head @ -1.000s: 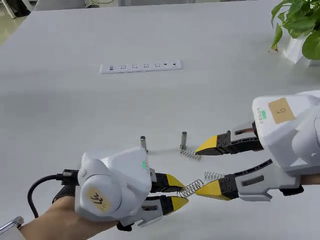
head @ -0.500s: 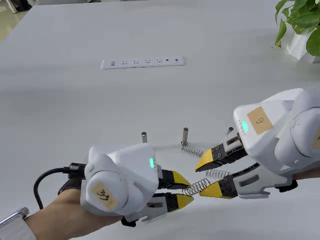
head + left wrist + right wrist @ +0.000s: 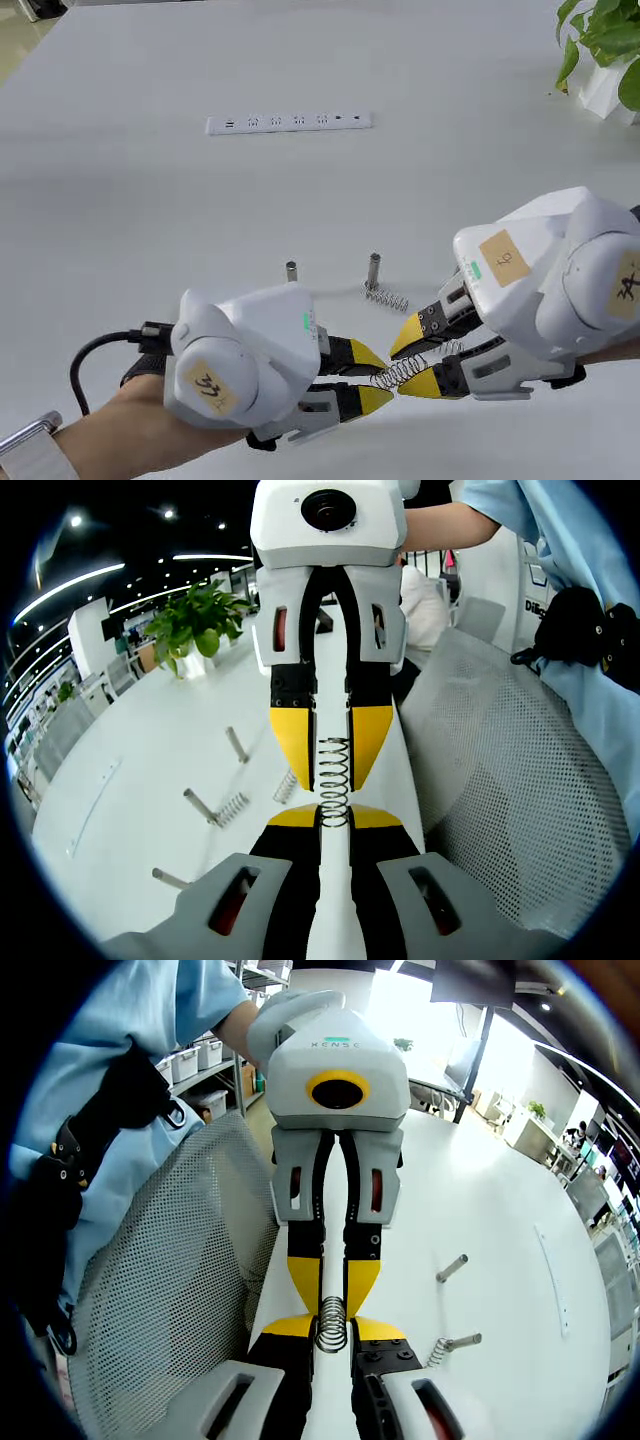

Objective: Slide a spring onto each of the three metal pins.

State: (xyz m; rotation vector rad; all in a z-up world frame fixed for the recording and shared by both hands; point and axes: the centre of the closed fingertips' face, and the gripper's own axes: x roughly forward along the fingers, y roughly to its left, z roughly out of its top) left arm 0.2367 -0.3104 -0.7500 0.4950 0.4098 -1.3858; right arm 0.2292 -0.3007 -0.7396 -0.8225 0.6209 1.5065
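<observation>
A small steel spring (image 3: 394, 374) hangs in the air between both grippers, just above the white table. My left gripper (image 3: 385, 380) is shut on one end of it (image 3: 333, 818). My right gripper (image 3: 398, 370) faces it head-on, its yellow fingers (image 3: 293, 742) pressed against the spring's (image 3: 331, 1320) other end. Two short metal pins (image 3: 291, 271) (image 3: 373, 270) stand bare on the table behind. A loose spring (image 3: 386, 297) lies at the foot of the right pin, and another (image 3: 453, 347) peeks out behind my right gripper. The left gripper view has three pins (image 3: 200, 805).
A white power strip (image 3: 289, 122) lies further back on the table (image 3: 150, 220). A potted plant (image 3: 605, 40) stands at the far right corner. A mesh chair back (image 3: 500, 780) and the person's body are close behind the grippers. A black cable (image 3: 95, 360) trails from my left gripper.
My right gripper's jaws went from wide open to closed in on the spring, and the gripper rolled and came nearer. The left gripper kept its hold on the spring.
</observation>
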